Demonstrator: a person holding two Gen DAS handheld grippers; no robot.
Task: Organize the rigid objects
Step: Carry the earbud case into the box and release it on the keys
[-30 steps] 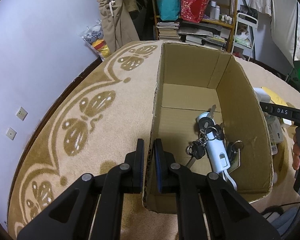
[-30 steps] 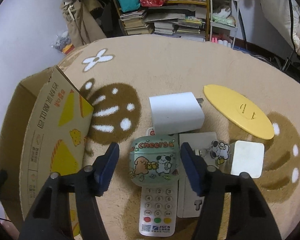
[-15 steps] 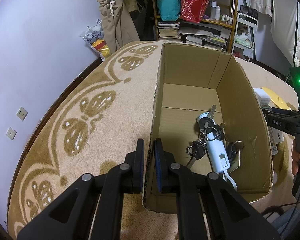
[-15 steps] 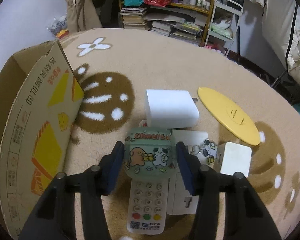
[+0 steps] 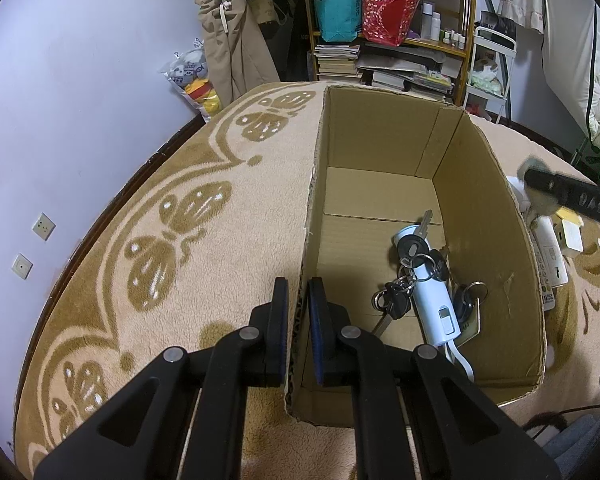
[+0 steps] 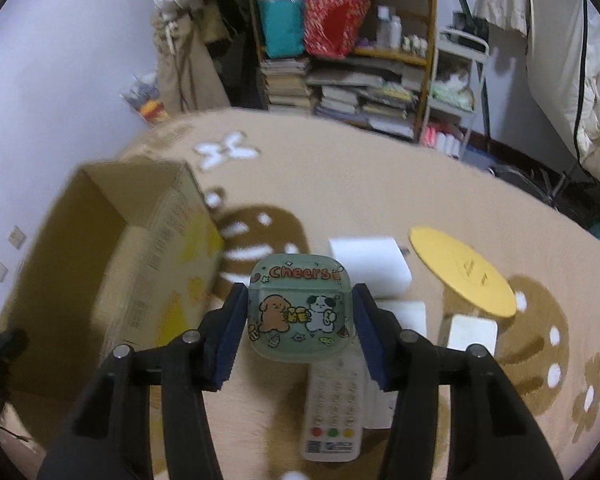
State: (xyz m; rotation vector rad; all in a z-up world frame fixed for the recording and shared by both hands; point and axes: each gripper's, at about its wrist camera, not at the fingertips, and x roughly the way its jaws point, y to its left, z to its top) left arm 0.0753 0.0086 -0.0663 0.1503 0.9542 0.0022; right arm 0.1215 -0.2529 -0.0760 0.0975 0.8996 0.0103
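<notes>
Clear of the rug and caught between two blue pads, a small green earbud case (image 6: 300, 314) printed "Cheers" with cartoon dogs is clasped by the right gripper (image 6: 298, 326), one pad on each flat side and its rounded lid end facing away. Below it, on the beige patterned rug (image 6: 340, 184), lie a white remote control (image 6: 332, 416), a white charger block (image 6: 370, 266), a yellow disc (image 6: 462, 270) and a small white square block (image 6: 472, 332). To the left stands the open cardboard box (image 5: 384, 136), whose near wall the left gripper (image 5: 298, 320) pinches tight, jaws clenched on the cardboard edge. Inside the box rest a pale blue device (image 5: 430, 292) and bunches of keys (image 5: 396, 300). The case looks light, hard-shelled and glossy, so it is likely to slip if squeezed near its curved corners; the broad parallel sides, where the pads now sit, seem the safest hold. Its hinged lid could pop open under a knock, which argues for lowering it into the box, not dropping it.
</notes>
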